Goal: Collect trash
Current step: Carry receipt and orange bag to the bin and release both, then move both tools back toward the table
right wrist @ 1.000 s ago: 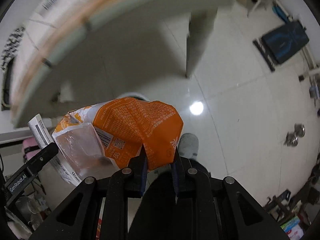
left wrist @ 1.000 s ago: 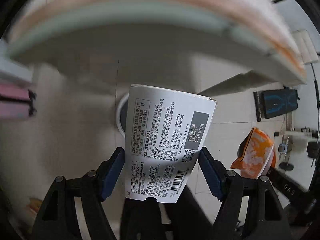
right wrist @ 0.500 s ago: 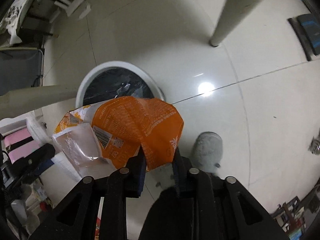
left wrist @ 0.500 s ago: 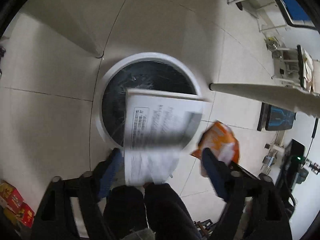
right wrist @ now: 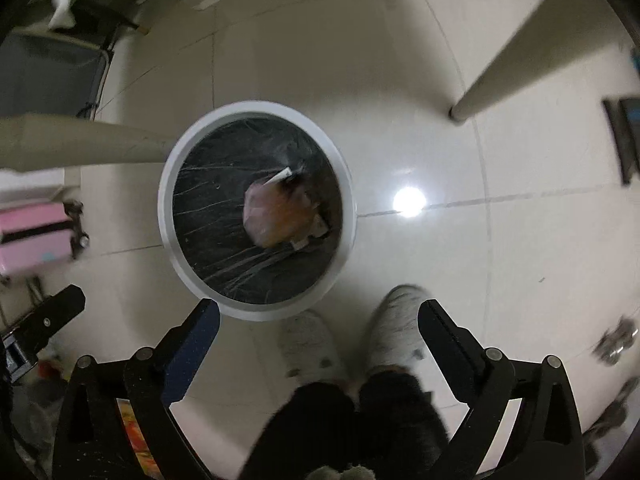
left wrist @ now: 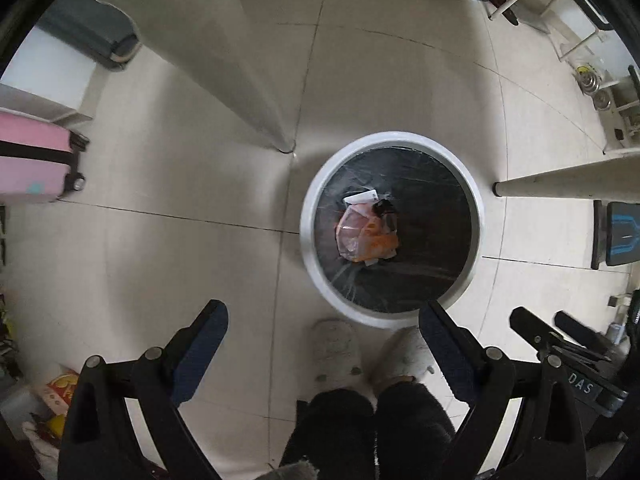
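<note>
Where half a second ago each tool gripped a piece of trash, both now hang released above the bin, jaws spread wide with nothing between them. The left tool (left wrist: 323, 334) has let go of the white box it carried; the right tool (right wrist: 319, 326) has dropped the orange bag.

Both pieces now lie inside the bin (left wrist: 307, 236), a round white-rimmed can lined with a black sack. From the left wrist view the bag (left wrist: 366, 236) sits near the bottom, a little toward 9 o'clock of the bin's centre, crumpled, its clear and orange sides up. The box (left wrist: 360, 197) shows only as a white edge at 12 o'clock of the bag, touching it and partly under it. The right wrist view, somewhat blurred, shows the same: the bag (right wrist: 278, 216) in the bin (right wrist: 166, 216), with the box (right wrist: 282, 175) poking out at its 12 o'clock.

The bin stands on the pale tiled floor (left wrist: 160, 240) between two table legs. In the left view one leg (left wrist: 256, 92) meets the floor at the bin's 10 o'clock, the other (left wrist: 560, 184) at its 3 o'clock. A pink suitcase (left wrist: 32, 164) stands well apart at 9 o'clock. Grey slippers (left wrist: 336, 350) sit at 6 o'clock, just beside the rim.
</note>
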Demonstrator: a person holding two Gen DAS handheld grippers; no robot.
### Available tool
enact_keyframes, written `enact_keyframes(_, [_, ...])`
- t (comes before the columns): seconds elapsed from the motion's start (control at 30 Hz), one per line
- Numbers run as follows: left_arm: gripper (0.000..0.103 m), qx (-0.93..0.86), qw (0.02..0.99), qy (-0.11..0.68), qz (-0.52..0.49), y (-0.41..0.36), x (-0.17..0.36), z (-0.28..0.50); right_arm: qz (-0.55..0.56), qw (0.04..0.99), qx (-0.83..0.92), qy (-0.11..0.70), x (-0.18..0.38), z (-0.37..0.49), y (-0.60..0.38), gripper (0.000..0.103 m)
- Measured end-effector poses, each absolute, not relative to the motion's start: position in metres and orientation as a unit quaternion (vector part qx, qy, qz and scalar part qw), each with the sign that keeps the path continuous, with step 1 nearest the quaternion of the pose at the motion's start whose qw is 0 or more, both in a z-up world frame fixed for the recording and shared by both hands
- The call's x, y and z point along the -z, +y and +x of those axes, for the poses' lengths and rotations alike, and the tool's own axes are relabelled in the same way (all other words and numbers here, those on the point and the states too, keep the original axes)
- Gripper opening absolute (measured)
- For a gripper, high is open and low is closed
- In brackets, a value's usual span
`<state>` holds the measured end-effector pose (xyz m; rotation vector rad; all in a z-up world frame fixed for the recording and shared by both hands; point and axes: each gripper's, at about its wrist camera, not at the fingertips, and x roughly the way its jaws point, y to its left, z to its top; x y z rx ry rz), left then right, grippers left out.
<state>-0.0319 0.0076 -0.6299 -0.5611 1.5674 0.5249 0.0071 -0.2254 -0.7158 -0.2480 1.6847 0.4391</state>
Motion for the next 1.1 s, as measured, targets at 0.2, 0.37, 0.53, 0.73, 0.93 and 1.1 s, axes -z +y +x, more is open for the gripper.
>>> enact_keyframes(0.2, [0.097,-0.232,0.652,0.683,-0.232,0.002,0.587,-0.044,-0.153,0.668,-0.197,0.701,0.650,0.000,-0.220,0.101])
enact_keyframes(0.37, [0.097,-0.230,0.659,0.677,-0.232,-0.006,0.543,-0.052,-0.163,0.679,-0.201,0.687,0.592,-0.006,-0.223,0.101])
enact_keyframes(0.53, [0.097,-0.227,0.672,0.668,-0.225,-0.011,0.486,-0.061,-0.172,0.686,-0.210,0.674,0.520,-0.020,-0.229,0.101])
enact_keyframes(0.73, [0.097,-0.217,0.687,0.658,-0.219,-0.015,0.415,-0.073,-0.158,0.694,-0.219,0.667,0.419,-0.037,-0.231,0.101])
enact_keyframes(0.93, [0.098,-0.228,0.714,0.630,-0.203,-0.004,0.336,-0.069,-0.113,0.705,-0.234,0.660,0.321,-0.041,-0.227,0.101])
enact_keyframes(1.1, [0.103,-0.246,0.739,0.595,-0.198,0.014,0.293,-0.041,-0.088,0.720,-0.249,0.642,0.252,-0.012,-0.209,0.101])
